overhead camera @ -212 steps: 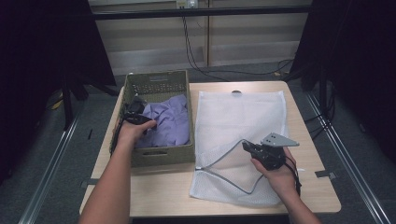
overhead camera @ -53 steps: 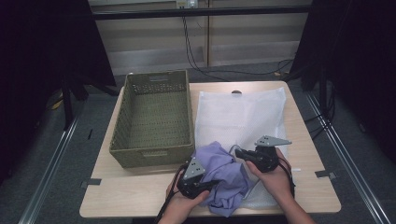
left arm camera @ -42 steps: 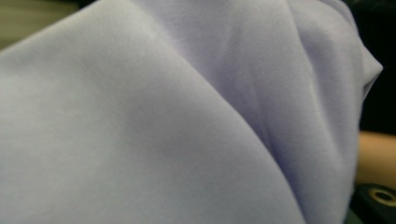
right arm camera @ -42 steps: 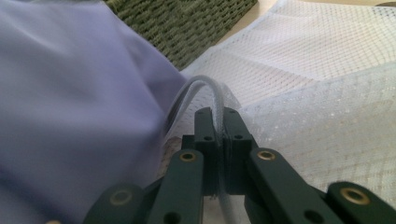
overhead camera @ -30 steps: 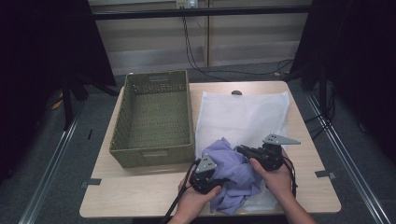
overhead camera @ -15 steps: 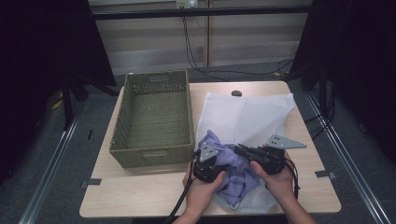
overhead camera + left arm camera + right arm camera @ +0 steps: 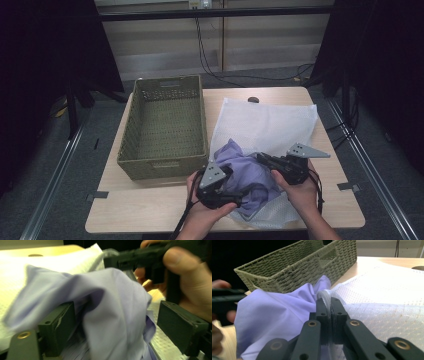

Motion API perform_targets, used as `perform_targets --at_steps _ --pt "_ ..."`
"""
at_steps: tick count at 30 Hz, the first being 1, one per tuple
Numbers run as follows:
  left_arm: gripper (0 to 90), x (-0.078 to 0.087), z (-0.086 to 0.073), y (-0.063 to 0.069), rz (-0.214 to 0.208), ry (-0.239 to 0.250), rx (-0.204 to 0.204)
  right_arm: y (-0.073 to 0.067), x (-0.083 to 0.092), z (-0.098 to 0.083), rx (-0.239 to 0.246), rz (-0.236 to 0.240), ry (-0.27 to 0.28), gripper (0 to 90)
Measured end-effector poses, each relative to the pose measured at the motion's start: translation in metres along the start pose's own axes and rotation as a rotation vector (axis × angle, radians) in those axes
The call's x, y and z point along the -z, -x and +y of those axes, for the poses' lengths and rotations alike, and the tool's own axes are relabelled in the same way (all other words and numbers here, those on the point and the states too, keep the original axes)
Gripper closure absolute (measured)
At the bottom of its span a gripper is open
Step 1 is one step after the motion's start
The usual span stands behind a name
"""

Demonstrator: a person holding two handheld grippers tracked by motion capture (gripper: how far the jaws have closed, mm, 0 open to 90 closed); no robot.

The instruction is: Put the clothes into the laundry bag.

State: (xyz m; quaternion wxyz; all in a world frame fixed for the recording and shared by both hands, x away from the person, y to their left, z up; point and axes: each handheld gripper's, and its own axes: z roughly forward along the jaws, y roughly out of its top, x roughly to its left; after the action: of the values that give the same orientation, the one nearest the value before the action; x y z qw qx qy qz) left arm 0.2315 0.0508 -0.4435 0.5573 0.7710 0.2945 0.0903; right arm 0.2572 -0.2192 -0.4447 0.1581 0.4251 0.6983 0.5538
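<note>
A lavender cloth (image 7: 246,169) lies bunched at the near mouth of a white mesh bag (image 7: 270,122) on the table. My left gripper (image 7: 235,192) sits at the cloth's near left side. Its jaws have just been opening and now stand wide apart in the left gripper view (image 7: 120,323). The cloth (image 7: 112,302) drapes loosely between them, not pinched. My right gripper (image 7: 328,307) is shut on the thick rim of the mesh bag (image 7: 387,290) and holds it raised beside the cloth (image 7: 274,315). In the high view the right gripper (image 7: 264,160) is at the cloth's right.
An empty olive woven basket (image 7: 162,167) stands left of the bag; its wall (image 7: 299,267) is close behind the cloth. The person's right hand (image 7: 192,287) and the right gripper (image 7: 140,257) are just beyond my left jaws. The table's front edge (image 7: 150,227) is near.
The left hand has moved away from the front edge and upward with the cloth, toward the bag's mouth. More cloth now lies over the bag. The right gripper has stayed put.
</note>
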Motion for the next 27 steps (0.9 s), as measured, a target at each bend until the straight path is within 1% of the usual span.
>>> perform_targets --at_steps 1,2,3,4,5,6,7,8,9,10,11,12,13,14,15,16,17,18,19,20,21,22,23,24,25,26,27 --pt "13.8 0.005 -0.002 -0.004 0.013 0.022 0.012 0.0 -0.001 0.0 0.001 0.004 -0.006 87.0" --pt "13.7 0.006 -0.003 -0.007 0.015 0.027 0.023 -0.001 -0.001 0.0 0.0 0.005 -0.008 86.9" --pt "13.8 0.005 -0.004 -0.012 0.031 0.031 0.045 -0.002 -0.002 -0.001 0.006 0.008 -0.01 86.9" --pt "13.8 0.003 -0.004 -0.015 0.037 0.031 0.057 -0.003 -0.003 -0.001 0.001 0.007 -0.015 86.9" --pt "13.9 -0.001 -0.005 -0.019 0.041 0.022 0.073 -0.004 -0.004 -0.001 0.008 0.008 -0.019 86.9" --pt "14.4 -0.007 -0.006 -0.022 0.025 0.01 0.087 -0.006 -0.006 -0.001 0.008 0.01 -0.021 86.9" --pt "16.9 -0.014 -0.007 -0.024 -0.001 -0.013 0.091 -0.007 -0.007 -0.001 0.021 0.018 -0.027 86.9" --pt "21.5 -0.022 -0.009 -0.025 -0.023 -0.043 0.082 -0.009 -0.009 -0.001 0.022 0.018 -0.029 86.9" --pt "29.6 -0.031 -0.012 -0.024 -0.024 -0.085 0.07 -0.011 -0.01 0.0 0.028 0.018 -0.032 86.9" --pt "40.0 -0.037 -0.014 -0.022 -0.032 -0.106 0.071 -0.013 -0.011 0.0 0.034 0.025 -0.033 86.9" --pt "49.3 -0.044 -0.015 -0.02 -0.067 -0.142 0.068 -0.013 -0.011 0.001 0.035 0.03 -0.035 86.8" --pt "64.2 -0.047 -0.016 -0.018 -0.081 -0.153 0.071 -0.014 -0.011 0.001 0.04 0.035 -0.035 86.9" --pt "69.8 -0.053 -0.015 -0.013 -0.108 -0.172 0.063 -0.015 -0.011 0.002 0.04 0.037 -0.035 86.9" --pt "77.6 -0.057 -0.014 -0.007 -0.129 -0.191 0.04 -0.015 -0.013 0.002 0.042 0.039 -0.031 87.1" --pt "82.0 -0.062 -0.012 0.0 -0.152 -0.192 0.015 -0.016 -0.014 0.003 0.04 0.037 -0.028 87.2" --pt "83.7 -0.065 -0.011 0.003 -0.161 -0.199 -0.011 -0.018 -0.015 0.003 0.044 0.037 -0.024 87.4" --pt "84.2 -0.068 -0.009 0.007 -0.149 -0.202 -0.023 -0.019 -0.016 0.004 0.047 0.043 -0.02 87.3" --pt "84.7 -0.071 -0.007 0.007 -0.13 -0.199 -0.021 -0.022 -0.016 0.006 0.052 0.048 -0.016 87.3" --pt "85.1 -0.073 -0.005 0.005 -0.102 -0.174 0.01 -0.024 -0.015 0.007 0.057 0.057 -0.013 87.3" --pt "85.4 -0.074 -0.004 0.0 -0.055 -0.141 0.054 -0.026 -0.014 0.008 0.066 0.068 -0.01 87.3" --pt "85.4 -0.075 -0.003 -0.004 -0.013 -0.112 0.112 -0.029 -0.013 0.009 0.071 0.073 -0.008 87.3" --pt "85.1 -0.077 -0.003 -0.009 0.026 -0.088 0.158 -0.03 -0.012 0.01 0.078 0.08 -0.008 87.3" --pt "84.0 -0.079 -0.005 -0.012 0.065 -0.079 0.182 -0.03 -0.011 0.01 0.078 0.077 -0.011 87.3" --pt "80.8 -0.081 -0.006 -0.014 0.081 -0.086 0.17 -0.03 -0.01 0.009 0.077 0.079 -0.015 87.3" --pt "74.9 -0.083 -0.008 -0.014 0.076 -0.094 0.162 -0.028 -0.01 0.008 0.076 0.072 -0.021 87.3" --pt "68.4 -0.083 -0.01 -0.012 0.053 -0.105 0.137 -0.027 -0.01 0.007 0.073 0.062 -0.025 87.4" --pt "62.5 -0.08 -0.01 -0.01 0.029 -0.105 0.1 -0.024 -0.01 0.005 0.067 0.05 -0.028 87.5"
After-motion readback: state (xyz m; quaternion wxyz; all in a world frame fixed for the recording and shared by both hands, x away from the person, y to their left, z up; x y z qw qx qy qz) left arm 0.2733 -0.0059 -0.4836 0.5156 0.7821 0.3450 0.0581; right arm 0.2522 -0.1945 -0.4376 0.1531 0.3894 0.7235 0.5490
